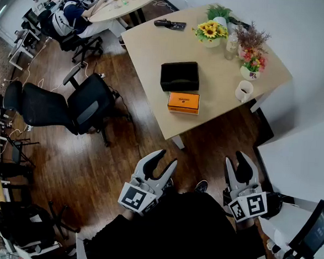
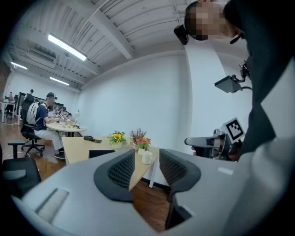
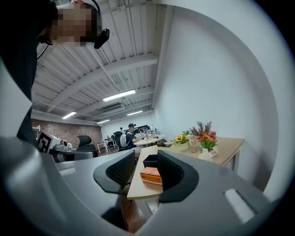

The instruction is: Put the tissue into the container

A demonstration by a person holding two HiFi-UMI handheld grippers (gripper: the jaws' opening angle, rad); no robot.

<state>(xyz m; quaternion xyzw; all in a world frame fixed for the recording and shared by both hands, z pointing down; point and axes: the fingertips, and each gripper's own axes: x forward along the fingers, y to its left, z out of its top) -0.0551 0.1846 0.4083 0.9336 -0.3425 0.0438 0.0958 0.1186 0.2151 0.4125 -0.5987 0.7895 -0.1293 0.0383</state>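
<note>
An orange tissue box [image 1: 183, 102] lies near the front edge of the wooden table [image 1: 151, 42], just in front of a black open container [image 1: 180, 76]. Both show in the right gripper view too, the tissue box [image 3: 150, 174] in front of the container [image 3: 150, 161]. My left gripper [image 1: 167, 158] and right gripper [image 1: 236, 158] hang close to my body over the floor, well short of the table. Both are shut with nothing between their jaws. From the left gripper [image 2: 146, 152] I see the table's corner beyond the jaws.
Sunflowers [image 1: 211, 31], a pink flower pot [image 1: 251, 63], a white mug [image 1: 244, 91] and a black remote [image 1: 169, 24] sit on the table. Black office chairs [image 1: 69, 106] stand left of it. A person [image 1: 70, 14] sits at a round table far left.
</note>
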